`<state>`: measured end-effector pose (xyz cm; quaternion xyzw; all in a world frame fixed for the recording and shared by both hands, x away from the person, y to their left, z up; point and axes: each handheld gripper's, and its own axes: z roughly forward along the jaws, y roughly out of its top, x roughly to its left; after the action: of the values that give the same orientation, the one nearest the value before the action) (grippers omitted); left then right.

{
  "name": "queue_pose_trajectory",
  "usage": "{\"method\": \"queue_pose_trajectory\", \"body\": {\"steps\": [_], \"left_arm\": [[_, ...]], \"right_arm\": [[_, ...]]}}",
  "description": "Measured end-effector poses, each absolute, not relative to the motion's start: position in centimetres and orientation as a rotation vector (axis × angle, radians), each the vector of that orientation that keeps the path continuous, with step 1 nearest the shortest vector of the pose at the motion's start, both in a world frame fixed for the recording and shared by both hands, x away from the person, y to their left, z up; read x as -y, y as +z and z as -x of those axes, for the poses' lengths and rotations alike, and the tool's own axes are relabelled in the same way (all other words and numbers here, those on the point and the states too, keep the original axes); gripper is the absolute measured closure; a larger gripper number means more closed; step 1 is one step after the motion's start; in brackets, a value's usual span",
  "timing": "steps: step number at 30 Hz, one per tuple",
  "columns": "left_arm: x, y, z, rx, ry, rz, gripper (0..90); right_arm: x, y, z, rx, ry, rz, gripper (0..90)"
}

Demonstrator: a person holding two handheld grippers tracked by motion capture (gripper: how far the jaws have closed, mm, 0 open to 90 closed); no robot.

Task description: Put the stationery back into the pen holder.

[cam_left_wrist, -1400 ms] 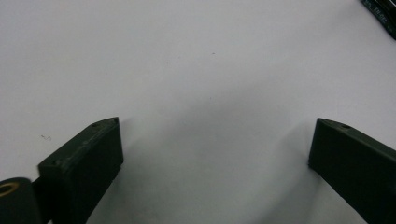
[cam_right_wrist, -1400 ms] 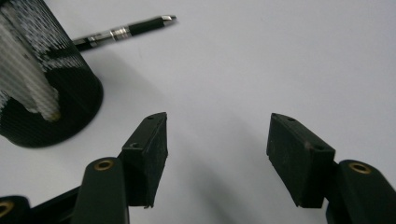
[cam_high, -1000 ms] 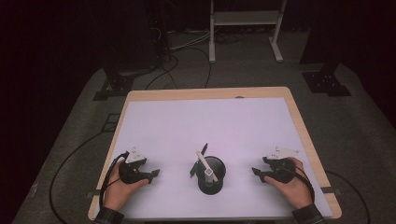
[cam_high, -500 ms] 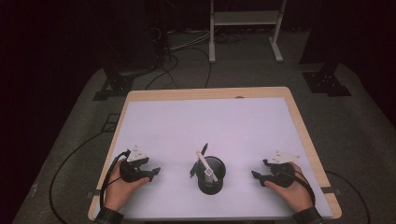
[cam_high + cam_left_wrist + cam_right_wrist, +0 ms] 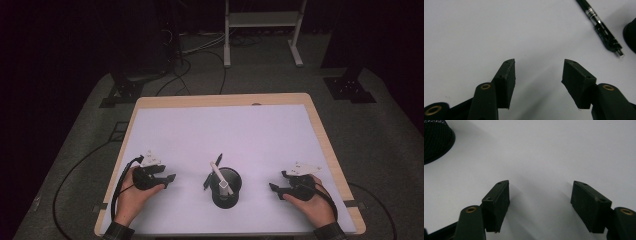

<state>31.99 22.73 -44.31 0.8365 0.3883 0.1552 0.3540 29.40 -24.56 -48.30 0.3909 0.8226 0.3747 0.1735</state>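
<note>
I see a black pen [image 5: 207, 181] lying flat on the white desk [image 5: 220, 130], just left of a black mesh pen cup [image 5: 226, 187]. Its long axis runs diagonally: one end points toward the left tongs [image 5: 170, 177], the other up past the cup's rim. In the left gripper view the pen [image 5: 600, 26] sits at upper right, well clear of the pads. The left tongs [image 5: 537, 71] have just been closing, yet stand apart with nothing between them. The right tongs [image 5: 540, 195] are spread, empty, over bare desk. A white marker [image 5: 221, 180] stands tilted in the cup. The desk has a wooden edge; around it lie grey floor, cables and a dark room.
</note>
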Motion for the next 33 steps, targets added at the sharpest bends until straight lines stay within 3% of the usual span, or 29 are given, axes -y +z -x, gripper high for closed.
{"method": "queue_pose_trajectory", "body": {"steps": [25,33], "left_arm": [[-18.2,-42.8,-35.2,-0.976,0.362,-2.210,56.2],[-16.3,-42.6,-36.4,-0.973,0.322,-2.229,55.8]], "right_arm": [[24.6,-48.3,-29.4,-2.333,1.061,-1.105,30.4],[24.6,-48.3,-29.4,-2.333,1.062,-1.108,30.4]]}}
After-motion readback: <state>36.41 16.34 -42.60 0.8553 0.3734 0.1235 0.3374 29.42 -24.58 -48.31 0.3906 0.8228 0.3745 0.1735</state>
